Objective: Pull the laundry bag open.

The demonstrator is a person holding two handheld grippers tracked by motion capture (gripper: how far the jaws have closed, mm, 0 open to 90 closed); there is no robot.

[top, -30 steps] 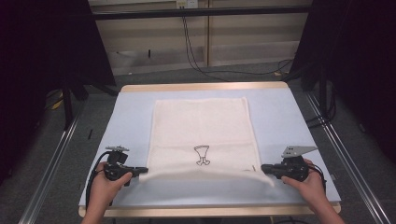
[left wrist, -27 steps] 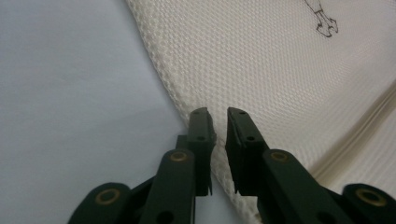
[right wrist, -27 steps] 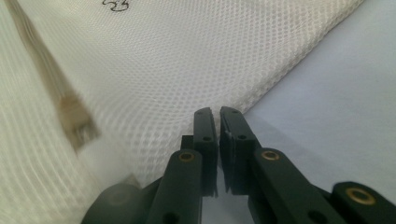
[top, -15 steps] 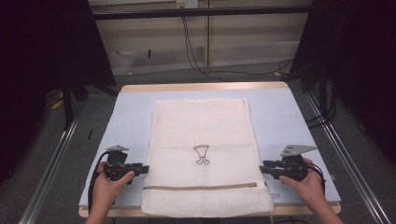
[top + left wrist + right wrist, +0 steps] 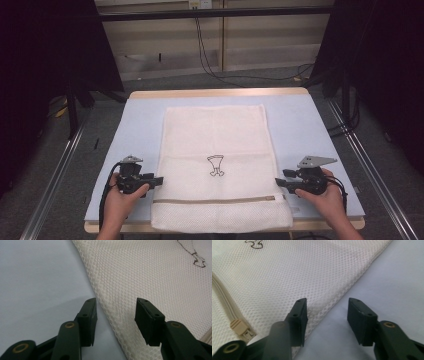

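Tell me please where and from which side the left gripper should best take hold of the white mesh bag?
Probably at the long side edge of the mesh bag, coming in level from the bare table beside it. The bag lies flat, so only its thin edge gives the jaws something to close on. The left gripper stands open right there, the edge running between its jaws.

No readable text — none anywhere

Mesh bag (image 5: 287,277) edge between parted right tool (image 5: 327,320) jaws, zipper pull (image 5: 238,328)
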